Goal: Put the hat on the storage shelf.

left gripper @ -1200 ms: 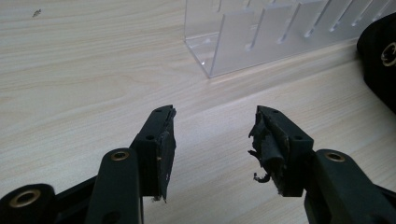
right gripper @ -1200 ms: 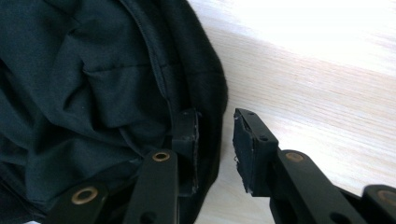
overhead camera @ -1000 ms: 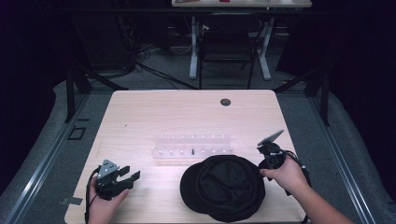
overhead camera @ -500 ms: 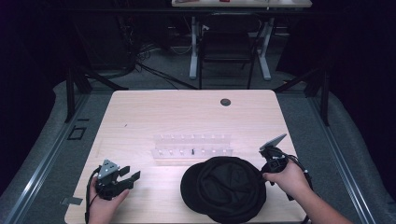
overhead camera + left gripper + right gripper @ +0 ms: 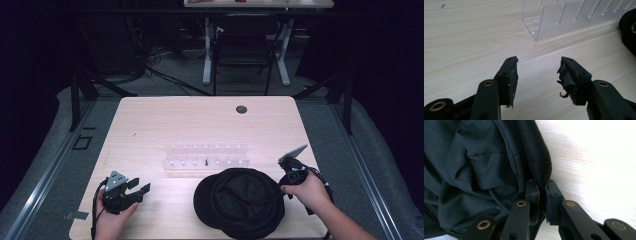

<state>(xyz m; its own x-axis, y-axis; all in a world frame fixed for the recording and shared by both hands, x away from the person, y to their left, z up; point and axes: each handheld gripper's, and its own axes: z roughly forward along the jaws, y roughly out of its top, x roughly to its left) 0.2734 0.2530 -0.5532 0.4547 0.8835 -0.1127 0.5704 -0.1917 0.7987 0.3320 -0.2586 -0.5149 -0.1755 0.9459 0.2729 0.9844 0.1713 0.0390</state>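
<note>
right gripper [image 5: 541,188]: jaws have just been closing and are pinched on the rim of the black hat [image 5: 240,202] | hat is laid at the table [image 5: 200,120] front edge, near the clear rack [image 5: 206,155] | left gripper [image 5: 537,71]: jaws are spread, nothing is held

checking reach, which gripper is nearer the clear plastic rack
Left. The left gripper sits open on the table just off the clear plastic rack's near left corner; the right gripper, pinching the black hat, is farther off.

Dim lab: lone table [image 5: 150,120], floor cables [image 5: 165,70], metal stands [image 5: 80,95].
</note>
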